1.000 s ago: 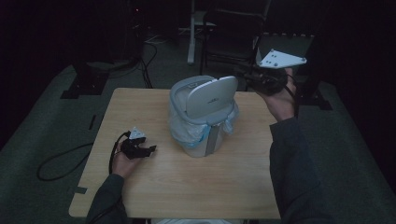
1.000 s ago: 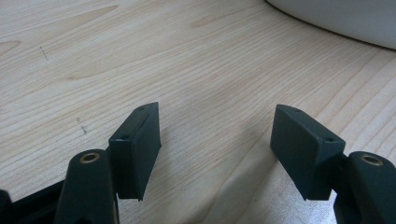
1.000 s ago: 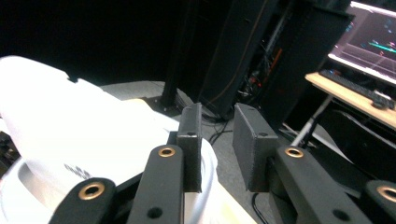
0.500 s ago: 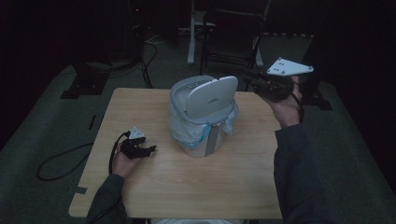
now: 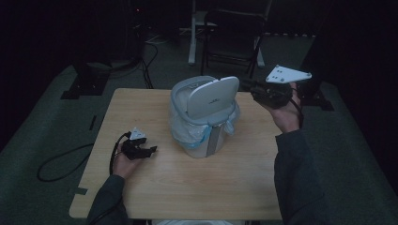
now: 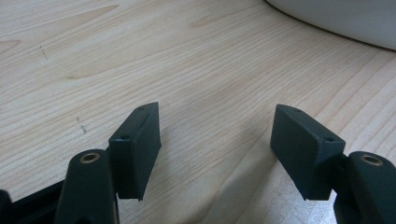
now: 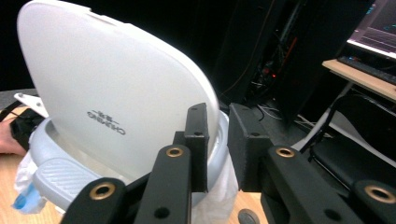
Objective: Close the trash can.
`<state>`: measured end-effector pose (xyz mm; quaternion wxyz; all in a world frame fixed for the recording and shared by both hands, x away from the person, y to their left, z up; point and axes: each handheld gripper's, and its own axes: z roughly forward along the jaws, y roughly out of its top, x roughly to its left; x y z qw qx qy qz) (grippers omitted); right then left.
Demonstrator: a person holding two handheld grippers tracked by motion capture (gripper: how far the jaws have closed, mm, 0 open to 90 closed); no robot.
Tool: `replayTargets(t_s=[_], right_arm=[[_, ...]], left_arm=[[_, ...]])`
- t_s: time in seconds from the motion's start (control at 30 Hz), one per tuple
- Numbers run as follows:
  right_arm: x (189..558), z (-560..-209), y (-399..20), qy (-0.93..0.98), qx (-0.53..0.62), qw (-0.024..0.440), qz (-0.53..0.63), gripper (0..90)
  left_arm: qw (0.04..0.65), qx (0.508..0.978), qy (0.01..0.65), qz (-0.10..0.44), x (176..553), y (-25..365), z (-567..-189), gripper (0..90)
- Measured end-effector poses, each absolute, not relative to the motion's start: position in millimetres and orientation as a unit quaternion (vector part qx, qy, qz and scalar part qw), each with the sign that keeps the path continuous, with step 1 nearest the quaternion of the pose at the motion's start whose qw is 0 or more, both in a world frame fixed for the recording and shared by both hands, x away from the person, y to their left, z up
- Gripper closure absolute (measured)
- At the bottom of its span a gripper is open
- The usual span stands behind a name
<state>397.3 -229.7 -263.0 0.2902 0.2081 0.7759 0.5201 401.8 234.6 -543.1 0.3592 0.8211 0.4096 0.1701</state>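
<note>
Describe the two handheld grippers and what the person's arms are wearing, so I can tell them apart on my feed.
Both grippers have matte black blocky jaws with brass-coloured pivot rivets. The left gripper trails a black cable off the table edge and carries a small pale plate. The right gripper carries a larger grey three-cornered plate with small holes. Both forearms wear dark grey long sleeves.

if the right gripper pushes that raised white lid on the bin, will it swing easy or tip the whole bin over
The lid looks like thin, light plastic standing tilted on the bin, so it would probably swing down easily. The bin seems small and holds only a floppy liner bag, so a hard sideways shove from the right gripper might slide or tip it.
</note>
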Motion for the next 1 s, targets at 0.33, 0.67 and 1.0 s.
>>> replayTargets(t_s=[0.33,0.67,1.0], right_arm=[[404,-266,-223,0.771,0.211,0.278,0.533,87.0],[409,-266,-211,0.770,0.206,0.271,0.540,89.2],[431,-274,-191,0.769,0.216,0.244,0.551,89.9]], left_arm=[[0.359,0.821,0.410,0.170,402,235,-543,34.2],[0.359,0.821,0.409,0.171,402,234,-543,34.1],[0.359,0.822,0.409,0.170,402,235,-543,34.1]])
